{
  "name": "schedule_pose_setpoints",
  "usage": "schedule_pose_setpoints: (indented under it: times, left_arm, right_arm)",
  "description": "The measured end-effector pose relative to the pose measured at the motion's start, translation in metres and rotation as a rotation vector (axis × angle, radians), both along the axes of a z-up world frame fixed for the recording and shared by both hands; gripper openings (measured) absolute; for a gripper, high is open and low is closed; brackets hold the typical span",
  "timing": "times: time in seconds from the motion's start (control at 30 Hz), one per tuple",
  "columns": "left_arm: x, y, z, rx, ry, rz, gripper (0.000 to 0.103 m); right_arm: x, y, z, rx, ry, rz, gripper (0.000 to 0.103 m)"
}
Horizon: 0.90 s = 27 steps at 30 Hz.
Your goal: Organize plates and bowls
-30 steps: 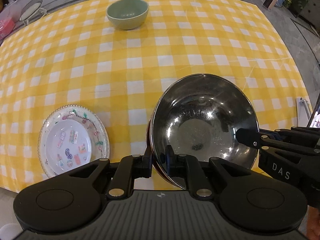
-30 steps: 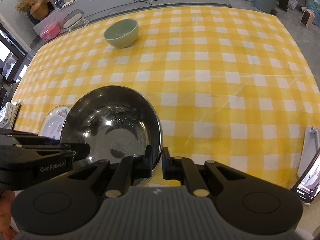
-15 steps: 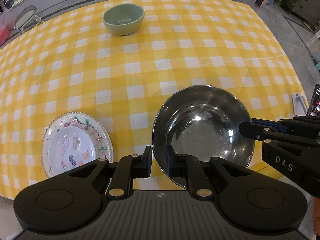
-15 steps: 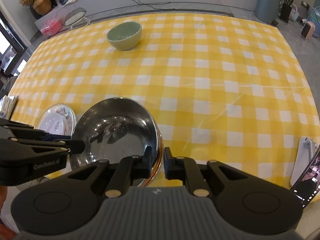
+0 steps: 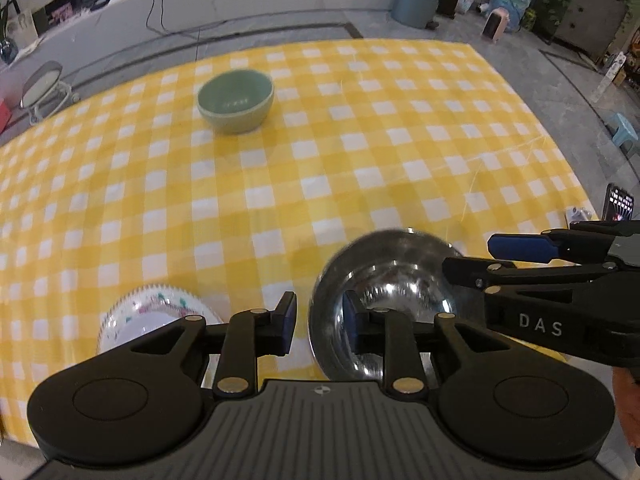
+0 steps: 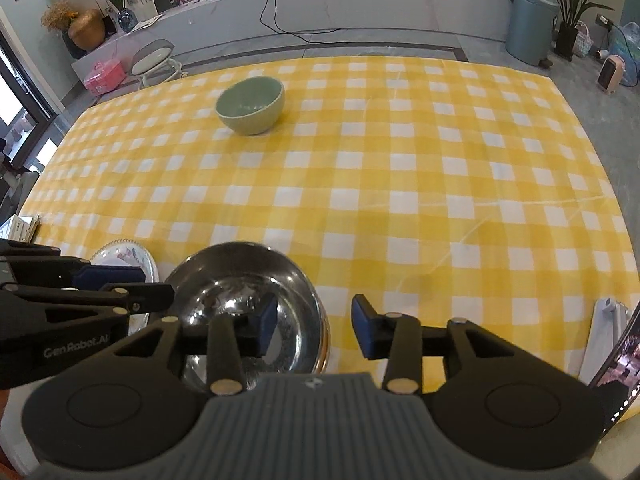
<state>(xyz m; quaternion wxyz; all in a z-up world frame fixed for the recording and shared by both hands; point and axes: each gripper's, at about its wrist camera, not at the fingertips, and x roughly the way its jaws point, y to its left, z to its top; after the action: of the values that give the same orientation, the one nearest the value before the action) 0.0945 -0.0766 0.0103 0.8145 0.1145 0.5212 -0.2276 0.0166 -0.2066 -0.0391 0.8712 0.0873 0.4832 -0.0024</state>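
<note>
Two grippers stand over one steel bowl (image 5: 384, 296), which sits at the near edge of the bench (image 5: 320, 184), just beside the patterned plate (image 5: 152, 312) on its left. The green bowl (image 5: 236, 100) is well apart, near the far side.

The left gripper (image 5: 318, 316) has its jaws opening, with the left rim of the steel bowl between them, and the pads do not seem to press on it. The right gripper (image 6: 314, 326) is opening too and straddles the right rim in the same way. So the bowl looks free, resting on the cloth.

Several things could go wrong from here, in my judgement. One finger of each gripper is inside the bowl, so a sideways pull before lifting clear could catch the rim and drag or tip the bowl. It is light, smooth metal and will slide easily on the cloth. It is also close to the bench edge, so a small push toward the person could send it off. A push to the left could knock it against the plate. On the right a phone (image 6: 618, 364) leans near the edge, and a wide swing of the right gripper could hit it. The two grippers are close together and could also bump each other when they leave.
</note>
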Motion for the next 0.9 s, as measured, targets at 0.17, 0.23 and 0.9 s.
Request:
schedule_pose_setpoints:
  times: [0.17,0.23,0.9]
  left_arm:
    - [0.01,0.006,0.002,-0.028,-0.051,0.001,0.051]
    - [0.013,0.008,0.002,-0.023,-0.091,-0.005,0.056]
    - [0.101,0.043,-0.016,-0.137,-0.159,0.108,0.066]
  right_arm:
    - [0.009,0.005,0.001,0.002,-0.052,-0.019,0.058]
    - [0.014,0.008,0.0,-0.005,-0.083,-0.034,0.062]
    - [0.11,0.003,-0.025,0.116,-0.092,-0.184,0.071]
